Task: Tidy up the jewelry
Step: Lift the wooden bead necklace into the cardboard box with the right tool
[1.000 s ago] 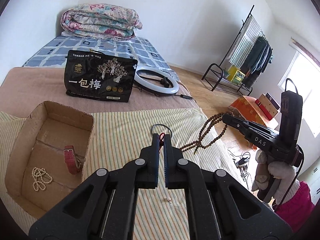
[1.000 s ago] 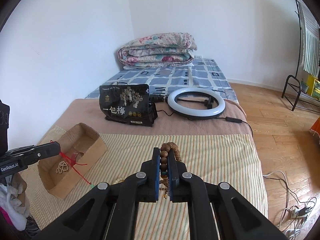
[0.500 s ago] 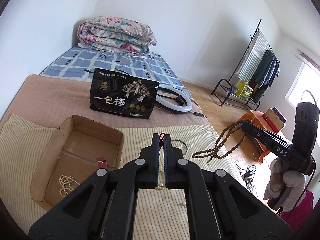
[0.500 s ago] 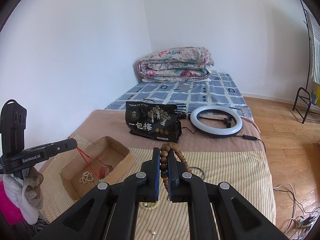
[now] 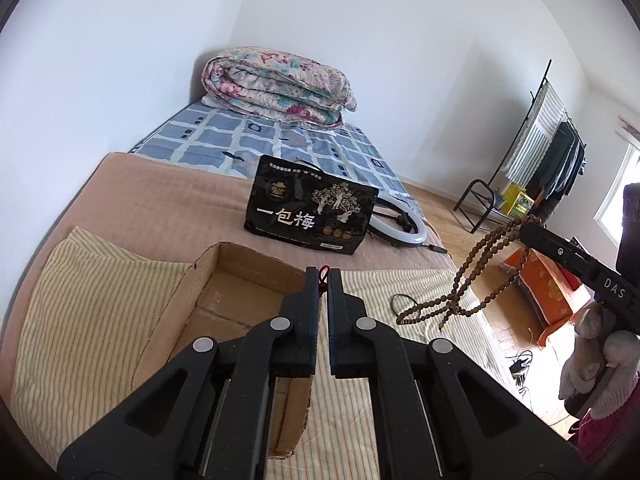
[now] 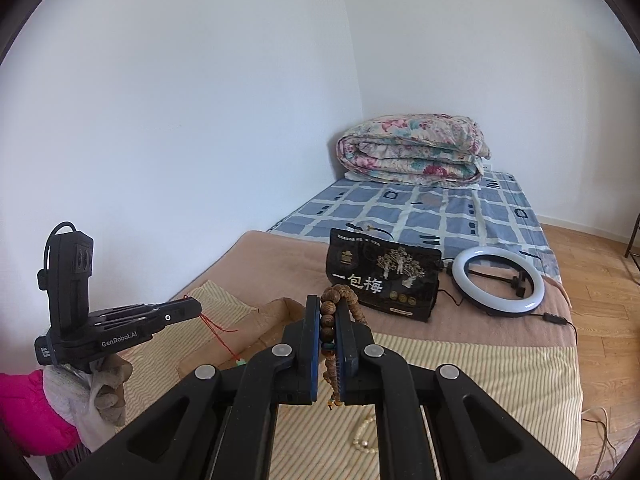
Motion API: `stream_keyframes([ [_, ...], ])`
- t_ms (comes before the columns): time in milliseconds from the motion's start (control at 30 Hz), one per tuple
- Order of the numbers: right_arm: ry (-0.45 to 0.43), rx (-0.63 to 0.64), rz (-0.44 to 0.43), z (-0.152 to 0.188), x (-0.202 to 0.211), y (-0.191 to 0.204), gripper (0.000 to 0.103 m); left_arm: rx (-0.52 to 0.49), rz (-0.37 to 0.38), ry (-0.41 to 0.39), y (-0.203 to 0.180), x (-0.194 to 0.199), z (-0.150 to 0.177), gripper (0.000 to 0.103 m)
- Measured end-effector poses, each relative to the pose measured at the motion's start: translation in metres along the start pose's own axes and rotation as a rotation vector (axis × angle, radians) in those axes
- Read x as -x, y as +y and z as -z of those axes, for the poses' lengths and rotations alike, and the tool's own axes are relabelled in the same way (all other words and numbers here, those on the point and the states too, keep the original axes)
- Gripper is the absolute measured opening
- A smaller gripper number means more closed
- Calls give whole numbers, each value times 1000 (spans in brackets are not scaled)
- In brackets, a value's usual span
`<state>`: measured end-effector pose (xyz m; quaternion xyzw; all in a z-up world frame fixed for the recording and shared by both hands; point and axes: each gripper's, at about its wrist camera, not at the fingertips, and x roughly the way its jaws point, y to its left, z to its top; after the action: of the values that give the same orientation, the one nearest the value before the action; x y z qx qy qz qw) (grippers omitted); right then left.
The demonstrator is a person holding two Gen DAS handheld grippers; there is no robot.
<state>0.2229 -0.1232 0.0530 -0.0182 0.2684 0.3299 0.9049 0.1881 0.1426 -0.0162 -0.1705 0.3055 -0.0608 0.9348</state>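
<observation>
My left gripper is shut on a thin red cord and hangs over the open cardboard box. In the right wrist view that left gripper trails the red cord down to a small green pendant near the box. My right gripper is shut on a brown wooden bead necklace. The left wrist view shows the right gripper with the bead necklace dangling in loops above the striped cloth. The box's contents are hidden behind my fingers.
A dark ring and a pale bead bracelet lie on the striped cloth. Behind stand a black snack bag, a ring light and a folded quilt. A clothes rack and cables are on the floor to the right.
Both grippers have swung left towards the box and risen. The bead necklace now hangs clear of the cloth. The box's inside, seen earlier, is now covered by my left fingers.
</observation>
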Motion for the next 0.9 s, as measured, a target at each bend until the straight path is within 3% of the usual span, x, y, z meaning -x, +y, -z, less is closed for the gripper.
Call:
stream_keyframes([
  [500, 60, 70, -112, -7, -62, 62, 4, 45, -48, 1, 41, 18, 9, 1],
  [900, 147, 86, -149, 9, -115, 91, 4, 56, -84, 75, 55, 3, 24, 1],
])
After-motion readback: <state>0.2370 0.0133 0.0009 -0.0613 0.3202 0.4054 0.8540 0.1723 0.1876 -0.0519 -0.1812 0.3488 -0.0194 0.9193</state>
